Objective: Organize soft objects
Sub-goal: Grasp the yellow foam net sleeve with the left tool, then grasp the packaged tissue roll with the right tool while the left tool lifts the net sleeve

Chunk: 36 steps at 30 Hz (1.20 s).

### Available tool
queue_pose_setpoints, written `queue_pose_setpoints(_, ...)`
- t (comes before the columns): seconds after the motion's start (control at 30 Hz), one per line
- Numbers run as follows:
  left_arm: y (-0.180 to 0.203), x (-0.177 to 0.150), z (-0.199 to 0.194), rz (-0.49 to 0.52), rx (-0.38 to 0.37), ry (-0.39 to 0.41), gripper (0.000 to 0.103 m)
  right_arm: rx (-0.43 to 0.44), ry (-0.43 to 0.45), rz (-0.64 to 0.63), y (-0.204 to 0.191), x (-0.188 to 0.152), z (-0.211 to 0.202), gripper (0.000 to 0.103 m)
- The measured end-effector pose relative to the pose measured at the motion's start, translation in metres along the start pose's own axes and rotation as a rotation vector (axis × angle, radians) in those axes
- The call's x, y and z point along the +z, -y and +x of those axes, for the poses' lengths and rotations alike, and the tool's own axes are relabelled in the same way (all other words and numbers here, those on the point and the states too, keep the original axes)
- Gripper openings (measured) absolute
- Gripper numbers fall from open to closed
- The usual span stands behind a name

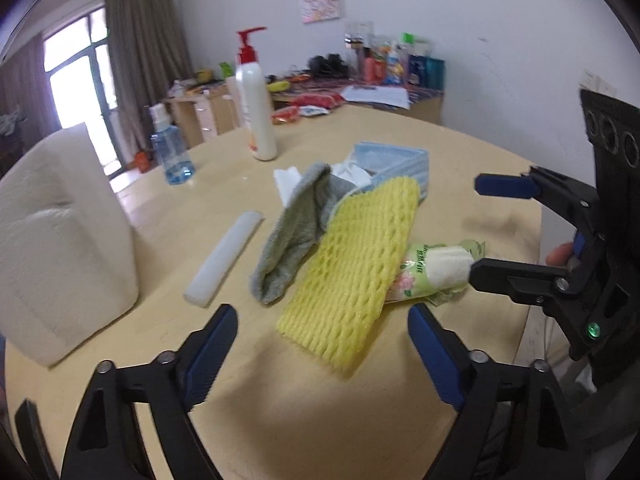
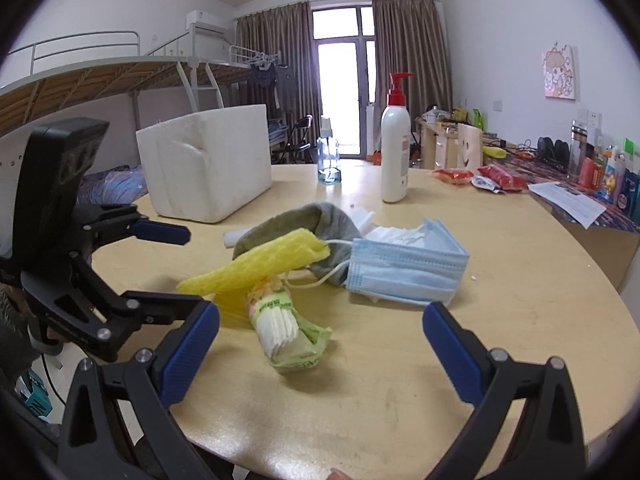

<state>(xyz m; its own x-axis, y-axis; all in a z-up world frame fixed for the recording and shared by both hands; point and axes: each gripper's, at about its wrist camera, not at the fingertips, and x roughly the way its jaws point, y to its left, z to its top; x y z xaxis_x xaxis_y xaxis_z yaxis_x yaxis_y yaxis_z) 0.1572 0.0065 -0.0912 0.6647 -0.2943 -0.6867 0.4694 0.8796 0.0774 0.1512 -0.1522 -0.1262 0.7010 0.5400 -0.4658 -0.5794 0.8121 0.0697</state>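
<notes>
A pile of soft things lies mid-table: a yellow foam net (image 1: 352, 272) (image 2: 256, 264), a grey cloth (image 1: 292, 236) (image 2: 304, 220), a blue face mask (image 1: 396, 168) (image 2: 404, 268) and a green tissue pack (image 1: 432, 268) (image 2: 288, 332). A white foam stick (image 1: 224, 256) lies left of them. My left gripper (image 1: 320, 344) (image 2: 176, 268) is open and empty, just short of the net. My right gripper (image 2: 320, 348) (image 1: 476, 228) is open and empty, its fingers near the tissue pack.
A white foam box (image 1: 60, 240) (image 2: 208, 164) stands at the table's left. A white pump bottle (image 1: 256, 96) (image 2: 394, 148) and a blue spray bottle (image 1: 172, 148) (image 2: 330, 160) stand behind. Snack packets (image 2: 480, 176) lie at the far edge by a cluttered desk.
</notes>
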Motion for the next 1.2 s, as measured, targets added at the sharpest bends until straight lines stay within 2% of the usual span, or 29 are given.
queue_pose_setpoints(0.07, 0.001, 0.000, 0.003, 0.016, -0.019, -0.012, 0.065, -0.006, -0.012, 0.002, 0.001, 0.000, 0.003, 0.103)
queue_pose_setpoints(0.23, -0.001, -0.001, 0.015, 0.012, -0.056, -0.038, 0.046, -0.026, -0.035, 0.007, 0.004, -0.002, 0.008, 0.100)
queue_pose_setpoints(0.3, -0.001, -0.001, 0.019, 0.017, -0.061, -0.059, 0.041, -0.019, -0.041, 0.010, 0.003, -0.001, 0.007, 0.100)
queue_pose_setpoints(0.37, -0.001, 0.000, 0.019, 0.014, -0.056, -0.056, 0.024, -0.021, -0.044, 0.001, 0.002, 0.000, 0.007, 0.099)
queue_pose_setpoints(0.47, -0.003, 0.000, 0.015, -0.002, -0.071, -0.048, 0.014, -0.012, -0.051, -0.012, 0.000, 0.002, 0.010, 0.093)
queue_pose_setpoints(0.57, -0.002, -0.002, 0.015, -0.002, -0.070, -0.047, 0.012, 0.021, -0.065, -0.029, -0.002, 0.003, 0.014, 0.090)
queue_pose_setpoints(0.8, -0.001, 0.001, 0.001, 0.002, -0.068, 0.001, 0.012, 0.061, -0.109, -0.068, -0.013, 0.005, 0.026, 0.069)
queue_pose_setpoints(0.87, -0.002, 0.001, 0.000, 0.006, -0.062, 0.004, 0.012, 0.078, -0.126, -0.077, -0.015, 0.005, 0.029, 0.066)
queue_pose_setpoints(1.03, -0.005, -0.001, -0.003, -0.012, -0.068, 0.014, 0.012, 0.057, -0.178, -0.091, -0.018, 0.002, 0.040, 0.050)
queue_pose_setpoints(1.17, -0.004, -0.001, -0.008, -0.014, -0.070, 0.027, 0.012, 0.076, -0.184, -0.091, -0.019, 0.002, 0.038, 0.027)
queue_pose_setpoints(1.2, -0.004, -0.001, -0.009, -0.014, -0.072, 0.031, 0.012, 0.089, -0.187, -0.097, -0.020, 0.002, 0.038, 0.025)
